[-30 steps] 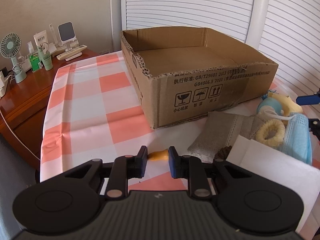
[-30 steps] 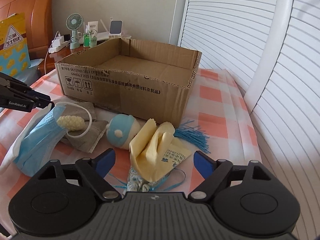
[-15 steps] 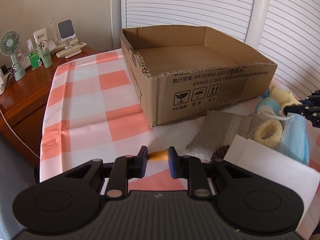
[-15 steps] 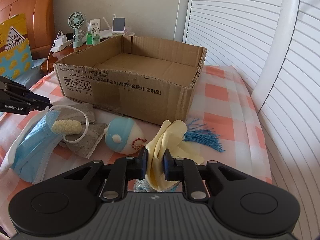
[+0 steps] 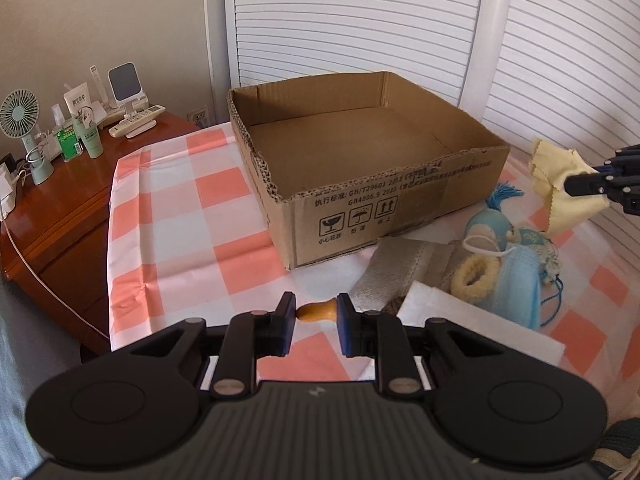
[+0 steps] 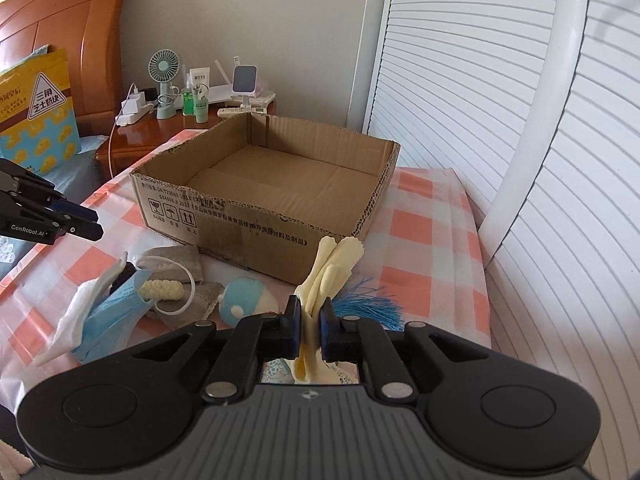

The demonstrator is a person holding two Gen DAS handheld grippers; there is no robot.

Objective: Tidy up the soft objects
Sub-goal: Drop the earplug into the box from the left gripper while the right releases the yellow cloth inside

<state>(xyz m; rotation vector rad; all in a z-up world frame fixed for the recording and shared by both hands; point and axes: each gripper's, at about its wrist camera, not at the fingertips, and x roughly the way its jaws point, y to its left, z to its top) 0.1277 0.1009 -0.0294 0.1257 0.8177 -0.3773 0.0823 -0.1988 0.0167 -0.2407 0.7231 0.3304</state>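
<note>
With the right gripper (image 6: 310,322) clenched on the yellow cloth (image 6: 334,268), you've got it pinched mid-fold and lifted off the table, hanging just near-right of the cardboard box (image 6: 264,196); the left wrist view shows the cloth (image 5: 560,184) draped from the jaws to the right of the box (image 5: 360,168). It's limp, thin and light, so it'll flop and trail; carry it high over the box's near wall before letting go, else a loose corner could catch on the ragged cut edge. Your left gripper (image 5: 314,316) has its jaws closed most of the way on a small orange piece (image 5: 318,312) at the near edge of the checked tablecloth (image 5: 180,220); too little of it shows to say what it is, and it looks like it's touching both pads, but I can't tell how firm that hold is. The box looks empty inside, so sorting has barely begun. Left on the table near the box: blue face mask (image 6: 116,316), grey cloth (image 5: 396,268), fuzzy yellow hair tie (image 5: 476,276), blue round plush (image 6: 248,300), blue tassel (image 6: 372,304). All soft; pinch each at a bunched fold, not a flat edge.
</note>
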